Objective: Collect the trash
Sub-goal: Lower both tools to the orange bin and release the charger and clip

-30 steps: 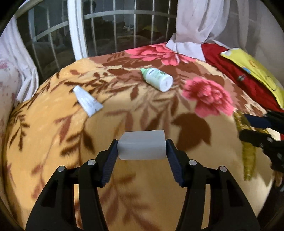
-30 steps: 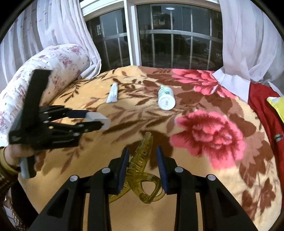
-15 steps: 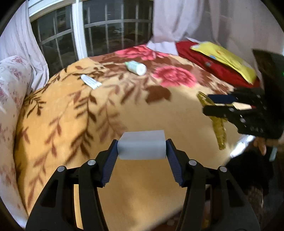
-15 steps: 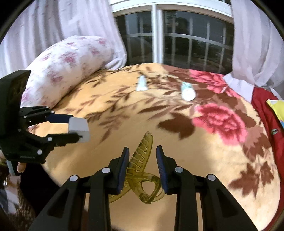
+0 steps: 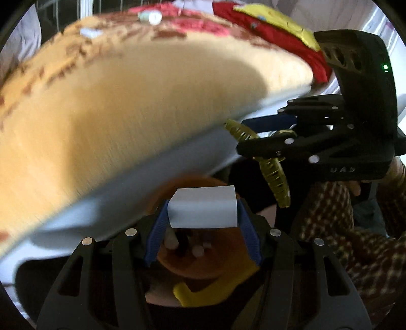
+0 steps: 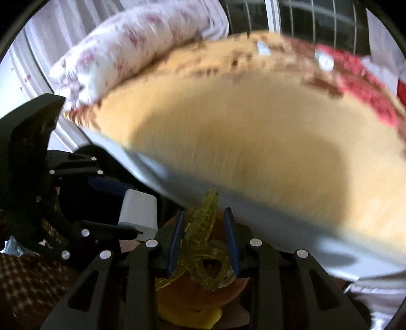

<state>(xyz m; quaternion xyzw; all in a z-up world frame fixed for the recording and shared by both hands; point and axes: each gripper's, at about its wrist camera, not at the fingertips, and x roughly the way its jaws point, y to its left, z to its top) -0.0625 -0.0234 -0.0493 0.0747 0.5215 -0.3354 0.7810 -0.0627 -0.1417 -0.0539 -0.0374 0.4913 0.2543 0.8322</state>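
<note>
Left wrist: blurred floral blanket (image 5: pixel 127 101).

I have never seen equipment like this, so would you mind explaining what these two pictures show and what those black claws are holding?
There is no robot here: a person carries a black two-finger gripper in each hand, and each gripper has a wide-angle camera looking along its fingers. So one picture is from the left hand's tool and the other from the right's.

The left gripper is shut on a pale grey block. The right gripper is shut on a yellow-green hair claw clip. Each tool also appears at the side of the other's picture.

Behind them is a bed with a floral blanket, blurred. A small white tube and a white bottle lie on its far part. Below the grippers sits an orange bin with a yellow handle.
</note>
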